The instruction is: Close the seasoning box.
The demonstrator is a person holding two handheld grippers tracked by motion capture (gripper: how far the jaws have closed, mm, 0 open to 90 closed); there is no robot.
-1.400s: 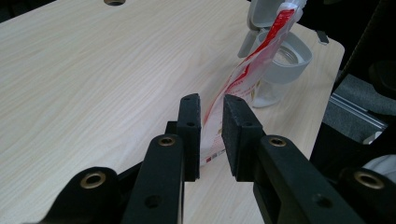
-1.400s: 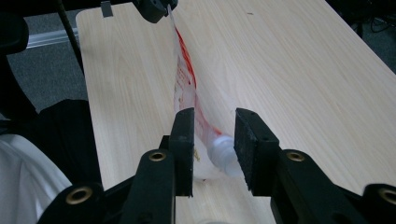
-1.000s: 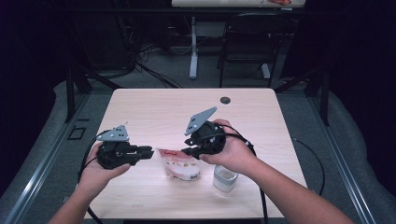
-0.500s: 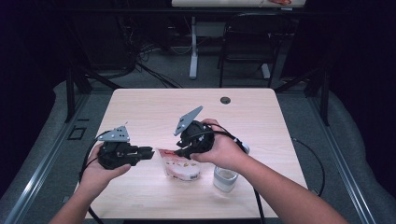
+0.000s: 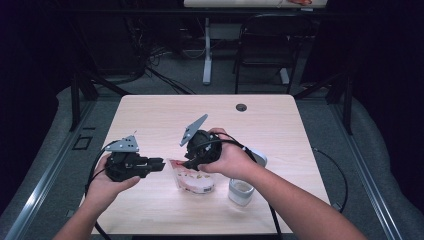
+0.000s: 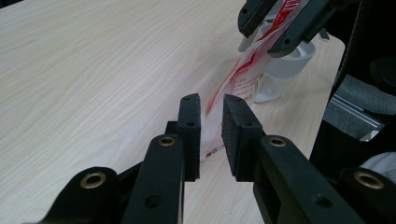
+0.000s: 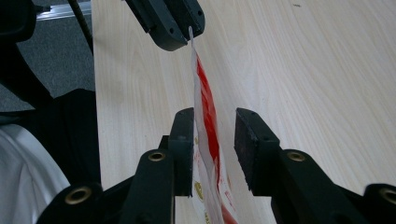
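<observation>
1. High view, nearest edge: small white cup (image 5: 241,191) just right of the pouch (image 5: 194,181), under the right wrist. Steer that forearm wide of it to avoid a knock.
2. Pouch upright on the worktop (image 5: 165,115), near its near middle, top edge stretched between both tools.
3. Left tool (image 5: 160,164): set narrow, apparently pinching the pouch's left top corner. Grip firmly here, without twisting, as the anchor.
4. Right tool (image 7: 214,114): open, astride the top strip, one pad against the film and the other clear of it. Centre the strip between the pads and close fully before any pull.
5. Probably an opening of the top: draw the right tool away from the left in one steady motion, low over the bare far worktop, so the contents don't spill.
</observation>
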